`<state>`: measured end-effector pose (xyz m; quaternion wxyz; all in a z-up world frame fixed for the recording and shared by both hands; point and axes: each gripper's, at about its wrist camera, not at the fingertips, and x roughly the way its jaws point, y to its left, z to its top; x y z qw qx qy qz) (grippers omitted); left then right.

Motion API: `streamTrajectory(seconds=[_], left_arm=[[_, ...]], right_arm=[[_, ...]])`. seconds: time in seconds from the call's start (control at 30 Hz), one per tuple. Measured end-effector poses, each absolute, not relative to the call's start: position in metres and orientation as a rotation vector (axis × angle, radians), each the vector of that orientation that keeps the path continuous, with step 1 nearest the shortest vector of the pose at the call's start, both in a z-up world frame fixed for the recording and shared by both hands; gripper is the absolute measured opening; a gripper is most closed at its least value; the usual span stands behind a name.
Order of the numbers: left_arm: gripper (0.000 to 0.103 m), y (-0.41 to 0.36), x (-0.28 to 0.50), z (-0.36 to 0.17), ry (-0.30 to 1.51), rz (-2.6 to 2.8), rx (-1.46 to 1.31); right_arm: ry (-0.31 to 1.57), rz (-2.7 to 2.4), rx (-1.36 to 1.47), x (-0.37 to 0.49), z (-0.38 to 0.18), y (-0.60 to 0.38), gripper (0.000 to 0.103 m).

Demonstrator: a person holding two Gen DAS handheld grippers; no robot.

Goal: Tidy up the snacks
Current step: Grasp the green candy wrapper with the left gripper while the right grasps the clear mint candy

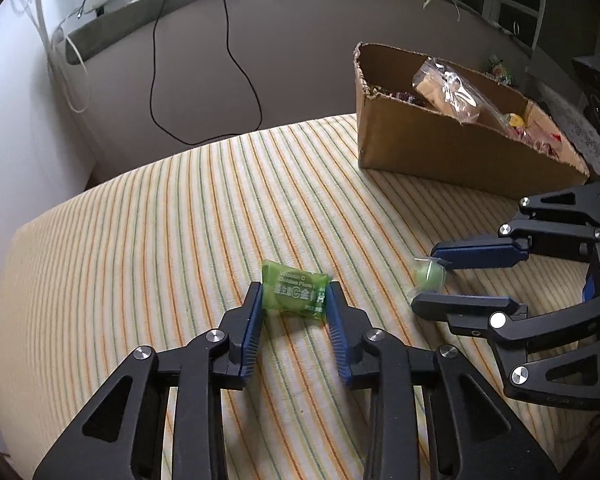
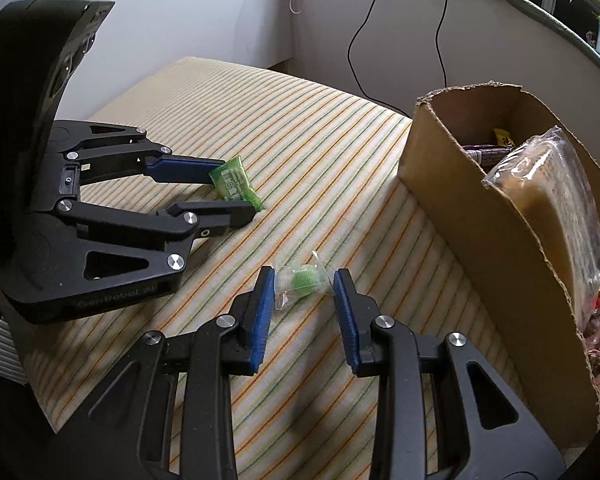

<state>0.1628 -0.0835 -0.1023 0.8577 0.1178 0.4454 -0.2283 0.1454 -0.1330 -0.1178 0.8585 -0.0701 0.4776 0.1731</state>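
Right now each of my grippers has its own snack straight ahead on the striped tablecloth [image 1: 148,216]. My left gripper [image 1: 294,300] brackets the green plum packet [image 1: 295,291], whose long axis runs across the gap from one pad to the other; the jaws are spread about as wide as the packet, both pads at its ends, and I cannot tell if they press it yet. My right gripper [image 2: 303,286] is set around the small clear-wrapped green candy [image 2: 302,280], which lies crosswise too; those jaws are spread wider than the candy, the left pad close to the wrapper's edge and the right pad just apart from it, so nothing is held there. The cardboard box [image 2: 480,240], already holding a clear bag of snacks [image 2: 548,200] and other wrapped pieces, stands ahead and to the right, nearer my right gripper than my left. I judge the next move to be closing on both sweets, then carrying them to the box
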Motion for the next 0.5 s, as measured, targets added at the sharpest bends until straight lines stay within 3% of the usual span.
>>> streamTrajectory(seconds=[0.1,0.5], left_arm=[[0.006,-0.0750,0.1664,-0.0999,0.951,-0.485,0.176],[0.004,-0.0816,0.1617,-0.0942,0.940,-0.500,0.133]], right_arm=[[1.003,0.363,-0.147,0.1450,-0.1176,-0.1323,0.031],[0.994,0.364,-0.131,0.1441,-0.1167,-0.1339,0.027]])
